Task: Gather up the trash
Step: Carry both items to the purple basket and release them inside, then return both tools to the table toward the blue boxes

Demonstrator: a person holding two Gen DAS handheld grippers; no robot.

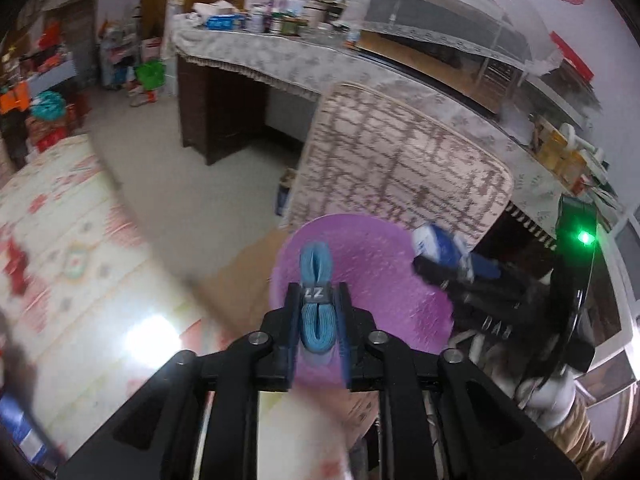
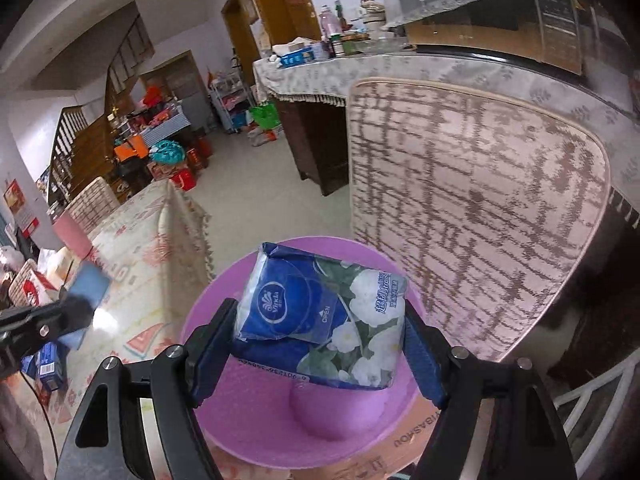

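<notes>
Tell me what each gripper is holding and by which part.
Left gripper: a blue lace bundle, pinched around its banded middle. Right gripper: a blue tissue pack, clamped across its two short ends.

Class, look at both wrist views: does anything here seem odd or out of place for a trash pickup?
Yes. The right gripper holds a tissue pack over the purple bin that looks full and unopened, hardly trash. The left gripper grips a neatly bundled blue lace, also tidy. A mattress leans upright behind the bin.
</notes>
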